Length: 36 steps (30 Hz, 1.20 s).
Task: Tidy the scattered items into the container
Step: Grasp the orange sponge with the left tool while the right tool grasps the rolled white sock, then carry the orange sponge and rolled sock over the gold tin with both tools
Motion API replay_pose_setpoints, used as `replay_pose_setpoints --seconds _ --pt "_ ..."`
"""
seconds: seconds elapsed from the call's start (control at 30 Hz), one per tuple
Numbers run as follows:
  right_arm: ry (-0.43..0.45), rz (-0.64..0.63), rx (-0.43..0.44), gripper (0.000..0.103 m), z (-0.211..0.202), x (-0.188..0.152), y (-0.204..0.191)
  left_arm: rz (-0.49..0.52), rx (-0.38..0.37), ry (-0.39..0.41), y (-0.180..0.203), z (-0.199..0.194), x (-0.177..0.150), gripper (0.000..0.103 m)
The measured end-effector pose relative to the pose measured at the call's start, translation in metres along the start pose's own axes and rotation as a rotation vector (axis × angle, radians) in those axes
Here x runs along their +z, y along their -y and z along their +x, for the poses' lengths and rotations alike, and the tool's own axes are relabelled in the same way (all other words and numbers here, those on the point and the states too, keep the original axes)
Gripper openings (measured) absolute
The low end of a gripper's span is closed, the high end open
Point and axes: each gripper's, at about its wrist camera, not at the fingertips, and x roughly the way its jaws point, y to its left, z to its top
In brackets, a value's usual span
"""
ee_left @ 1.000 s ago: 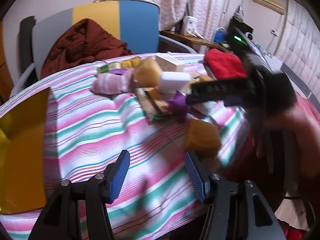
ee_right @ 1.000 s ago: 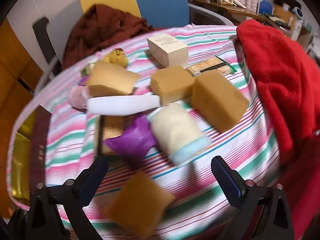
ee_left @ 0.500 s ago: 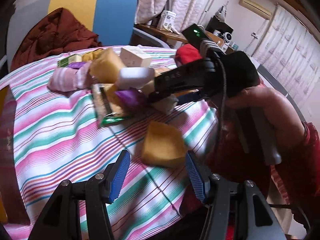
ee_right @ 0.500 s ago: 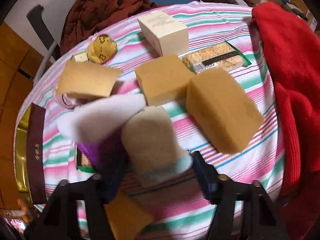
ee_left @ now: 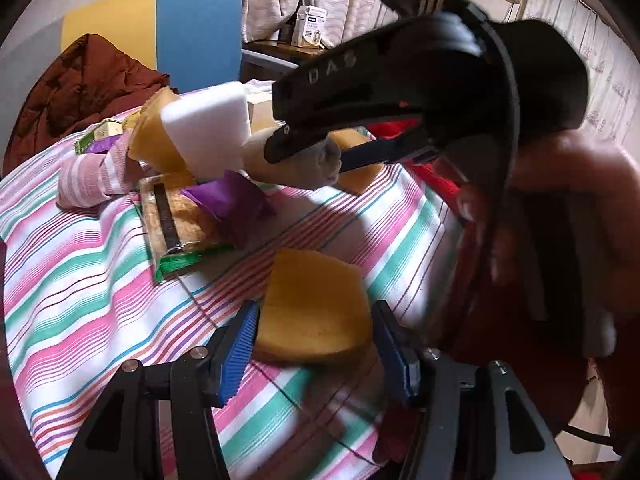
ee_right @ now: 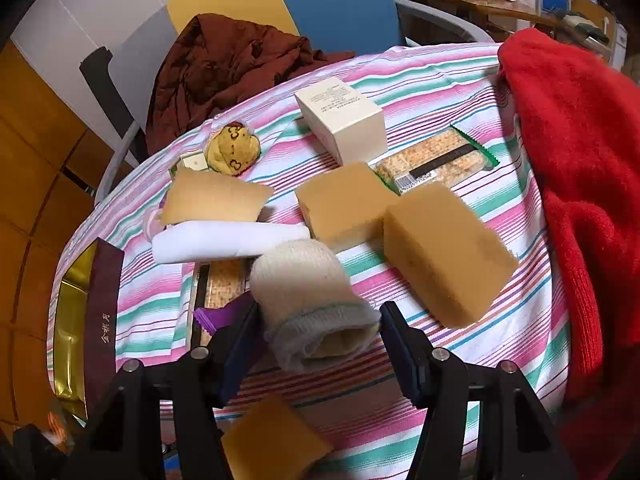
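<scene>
Left gripper (ee_left: 314,344): its blue fingers stood apart on both sides of a yellow sponge (ee_left: 316,308) near the table edge. The sponge lay between them, but I could not tell if the pads touched it; the claw looked released.

Right gripper (ee_right: 320,344): its fingers stood on both sides of a rolled cream sock (ee_right: 312,300), at the grey cuff end. The pads seemed to be against the roll, but I could not tell if it was really squeezed. In the left wrist view the same gripper (ee_left: 340,156) reached over the table to this sock (ee_left: 296,160).

Table: it was covered with a striped cloth (ee_right: 460,344) in pink, green and white.

Container: a gold box (ee_right: 68,320) with a dark red band lay at the left edge of the table, well apart from both grippers.

Other items: a white foam block (ee_right: 224,240), a purple wrapper (ee_right: 218,316) on a snack bar pack (ee_left: 176,220), two bigger sponges (ee_right: 444,252) side by side, a cream carton (ee_right: 344,120), a second snack bar (ee_right: 436,164), and a small yellow pouch (ee_right: 232,148).

Right side: a red cloth (ee_right: 580,168) lay on the table's edge.

Behind: a brown jacket (ee_right: 224,68) lay on a chair.
</scene>
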Motion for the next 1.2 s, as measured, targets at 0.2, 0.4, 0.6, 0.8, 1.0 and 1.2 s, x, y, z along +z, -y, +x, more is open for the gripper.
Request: replay_pose_setpoints --seconds 0.2,0.4,0.6,0.8,1.0,1.2 --pt "0.004 -0.003 -0.002 0.062 0.005 0.002 -0.005 0.014 0.029 -0.028 -0.002 0.014 -0.006 0.060" --pt "0.028 -0.003 0.000 0.060 0.003 0.001 -0.005 -0.016 0.030 0.004 -0.009 0.006 -0.013 0.056" --pt "0.042 -0.014 0.005 0.055 0.001 0.001 -0.007 -0.060 0.051 0.039 -0.022 -0.007 -0.024 0.055" --pt "0.080 -0.021 0.028 0.054 -0.006 0.000 -0.009 -0.156 0.062 0.071 -0.044 -0.024 -0.034 0.055" --pt "0.064 -0.015 0.057 0.054 -0.013 -0.010 -0.012 -0.188 0.099 0.118 -0.059 -0.045 -0.042 0.054" --pt "0.050 0.013 0.111 0.054 -0.019 -0.028 -0.020 -0.214 0.126 0.146 -0.066 -0.054 -0.045 0.054"
